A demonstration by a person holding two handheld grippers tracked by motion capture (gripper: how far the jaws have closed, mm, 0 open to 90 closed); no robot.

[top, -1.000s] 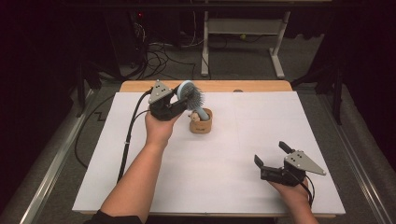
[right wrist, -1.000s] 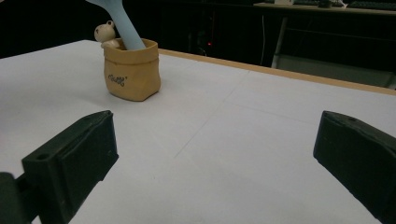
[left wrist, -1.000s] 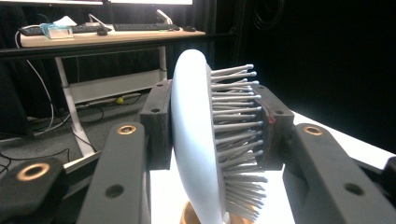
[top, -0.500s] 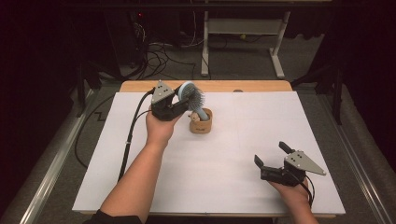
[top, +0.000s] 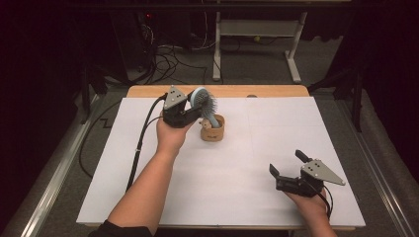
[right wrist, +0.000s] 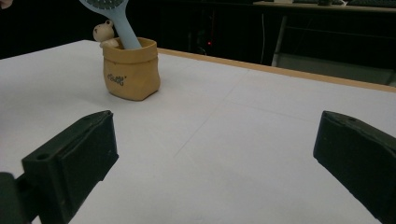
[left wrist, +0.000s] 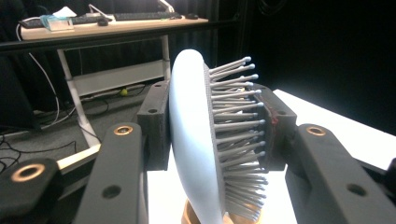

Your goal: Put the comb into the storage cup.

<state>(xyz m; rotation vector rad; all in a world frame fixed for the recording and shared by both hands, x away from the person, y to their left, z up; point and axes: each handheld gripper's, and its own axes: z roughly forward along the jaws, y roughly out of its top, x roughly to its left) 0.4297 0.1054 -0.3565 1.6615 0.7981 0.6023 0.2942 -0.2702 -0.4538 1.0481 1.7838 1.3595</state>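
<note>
White paper covers the table [top: 148, 187] — the left gripper [left wrist: 212, 135] clamps the pale-blue paddle hairbrush [top: 203, 101] by its head, handle angled down into the tan pouch-shaped holder [top: 213, 132]; the right gripper [top: 288, 164] rests agape, well apart.

Hairbrush [right wrist: 112, 16] upright in tan pouch [right wrist: 132, 69]

My white table sheet [top: 237, 168] is lit brightly from above and glares almost blank, while the room behind falls to near black. Shadows under my hands are faint. Up close, my black jaws blur softly; the hairbrush [left wrist: 205, 140] bristles stay fairly sharp.
</note>
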